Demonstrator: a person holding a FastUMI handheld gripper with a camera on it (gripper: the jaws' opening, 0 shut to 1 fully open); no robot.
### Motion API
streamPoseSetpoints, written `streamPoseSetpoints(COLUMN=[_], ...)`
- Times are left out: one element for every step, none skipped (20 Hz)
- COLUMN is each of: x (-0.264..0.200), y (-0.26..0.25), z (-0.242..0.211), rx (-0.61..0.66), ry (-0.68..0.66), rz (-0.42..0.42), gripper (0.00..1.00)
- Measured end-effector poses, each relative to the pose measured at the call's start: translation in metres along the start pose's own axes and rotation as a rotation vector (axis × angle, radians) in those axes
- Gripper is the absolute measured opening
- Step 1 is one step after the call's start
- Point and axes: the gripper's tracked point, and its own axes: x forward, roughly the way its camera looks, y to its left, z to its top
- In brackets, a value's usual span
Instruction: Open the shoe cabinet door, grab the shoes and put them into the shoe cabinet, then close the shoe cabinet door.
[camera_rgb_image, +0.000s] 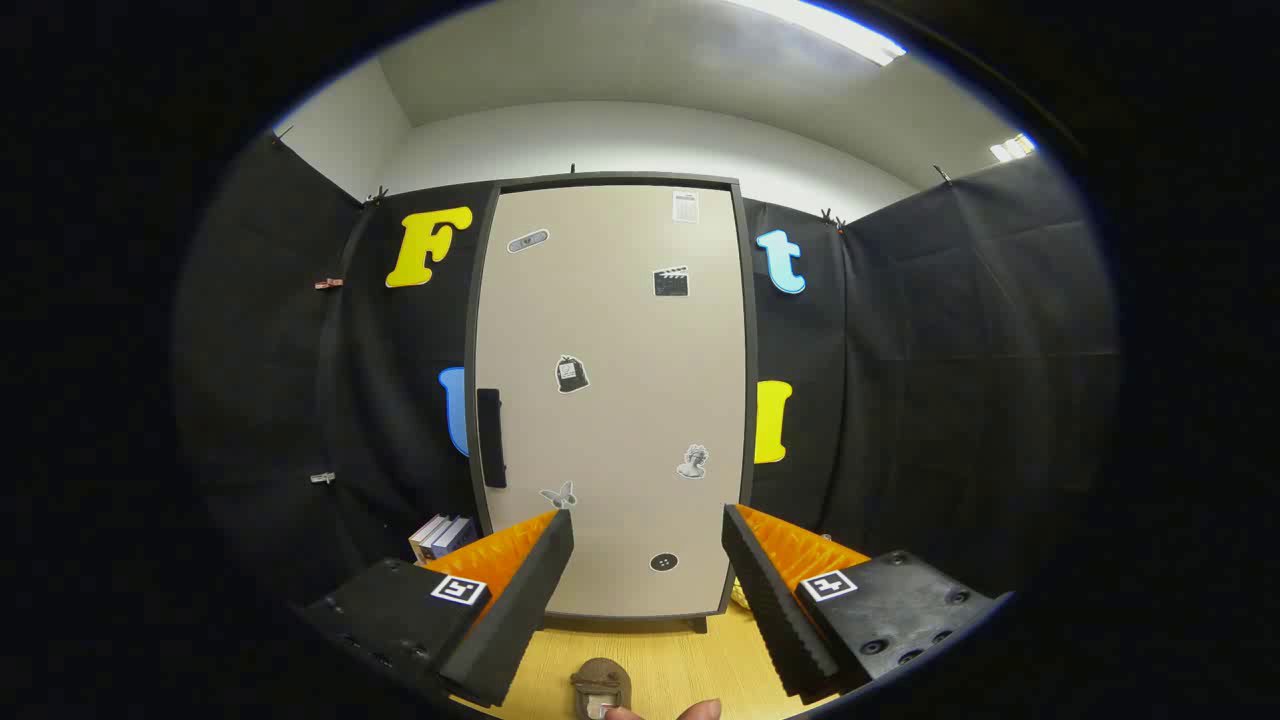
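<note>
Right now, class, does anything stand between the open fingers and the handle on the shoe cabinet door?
Nothing visible does. The gripper has its fingers spread wide and holds nothing. The dark handle sits on the closed cabinet door, beyond the fingers and left of the gap, with open space between. A brown shoe lies low between the fingers.

One cabinet door (612, 400), seven stickers, one shoe (600, 685), two books (440, 535).

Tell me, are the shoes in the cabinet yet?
Not yet. Nothing looks done: the cabinet door is shut, its dark handle untouched. The gripper is open and holds nothing, fingers apart, pointing at the door. A brown thing, maybe a shoe, sits on the wooden floor between the fingers. Still left: open the door, put the shoes inside, close it.
</note>
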Motion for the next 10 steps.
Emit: streamPoseSetpoints(x=[0.0002,-0.0002,-0.0003,-0.0002,-0.0012,-0.0011,-0.0012,-0.0017,-0.0019,-0.0012], y=[0.0001,-0.0005,-0.0007,-0.0002,0.0001,0.0001,0.0015,0.0026,0.0035,0.0041], z=[-0.0006,-0.0014,-0.0023,-0.0034,-0.0038,-0.0038,-0.0042,-0.0035,-0.0045,-0.0043], rx=[0.001,0.002,0.0,-0.001,0.0,0.001,0.001,0.0,-0.001,-0.002], ry=[0.002,0.003,0.005,0.009,0.011,0.013,0.013,0.013,0.014,0.016], rz=[0.001,0.0,0.0,0.0,0.002,0.003,0.004,0.005,0.006,0.008], gripper=[0.98,0.98,0.98,0.98,0.98,0.98,0.98,0.98,0.98,0.98])
